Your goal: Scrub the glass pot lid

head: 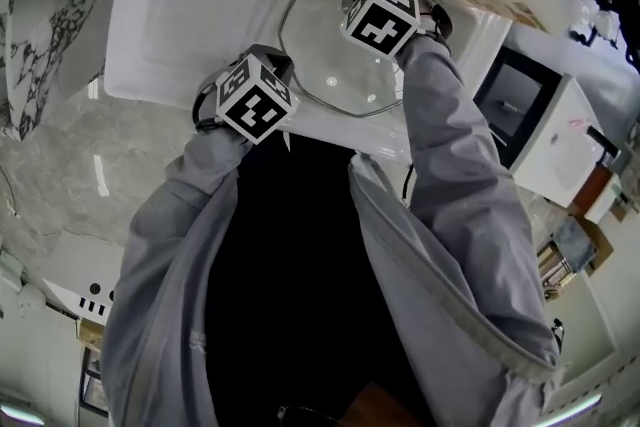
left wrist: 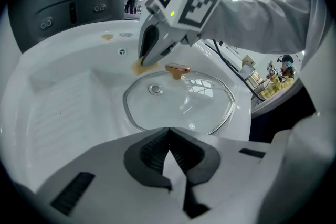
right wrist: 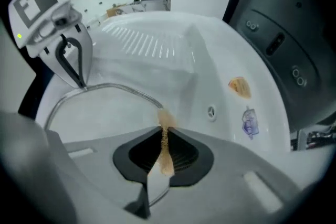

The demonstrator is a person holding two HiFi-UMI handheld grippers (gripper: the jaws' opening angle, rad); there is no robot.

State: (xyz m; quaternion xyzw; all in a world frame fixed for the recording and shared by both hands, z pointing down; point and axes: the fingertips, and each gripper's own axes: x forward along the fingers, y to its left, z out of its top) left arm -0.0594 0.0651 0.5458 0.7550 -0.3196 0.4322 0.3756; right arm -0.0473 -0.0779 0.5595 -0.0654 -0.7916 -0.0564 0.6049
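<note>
the white sink [head: 160, 35] fills most of what i see from above, its ribbed drainboard [left wrist: 58, 113] to my left and the basin in front of me. my grey sleeves [head: 440, 175] reach down into it from both sides.

the glass pot lid [head: 340, 65] lies in the basin, beside the drainboard. its metal-banded rim runs from my left gripper round to my right one.

my left gripper [left wrist: 168, 131] points steeply down at the near rim of the lid. its jaws are closed all the way, pads meeting at the tips, and i see nothing between them. the tips sit right at the rim, which passes out of sight behind them.

my right gripper [right wrist: 164, 131] is over the far side of the lid, by the back wall of the basin. its jaws are clamped on a thin tan scrub pad [right wrist: 166, 155], seen edge-on between the pads. the pad's free end sticks out past the tips and meets the lid's rim.

the lid's brown knob [left wrist: 177, 69] stands just beside my right gripper's tips.

on the sink wall behind are a round overflow hole [right wrist: 211, 112], a tan scrap [right wrist: 239, 86] and a small purple thing [right wrist: 249, 123] i can't make out.
</note>
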